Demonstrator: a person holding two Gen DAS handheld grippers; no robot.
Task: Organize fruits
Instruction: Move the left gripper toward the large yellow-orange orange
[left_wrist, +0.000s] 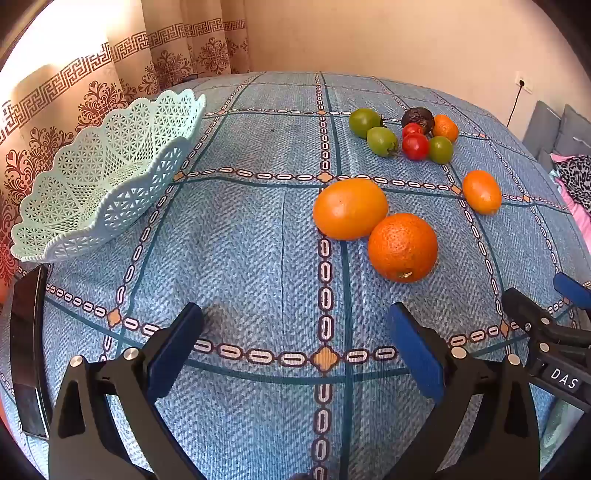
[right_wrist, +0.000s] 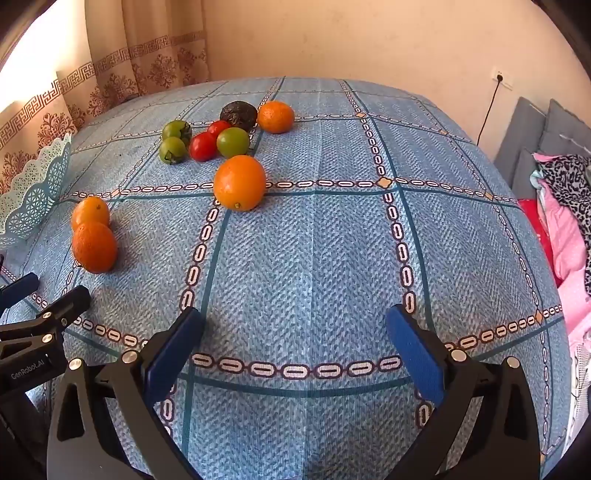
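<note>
Both hand-held grippers, the left hand-held gripper (left_wrist: 295, 350) and the right hand-held gripper (right_wrist: 295, 350), are held released above the table (left_wrist: 240, 258) near its near edge, nothing grasped. The fruits (left_wrist: 402, 140) are scattered toward the far right; the empty basket (left_wrist: 103, 177) is set at the left edge.

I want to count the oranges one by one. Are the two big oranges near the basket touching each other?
Touching. In the left wrist view the smooth orange and the bumpy orange press together with no cloth showing between them.
</note>
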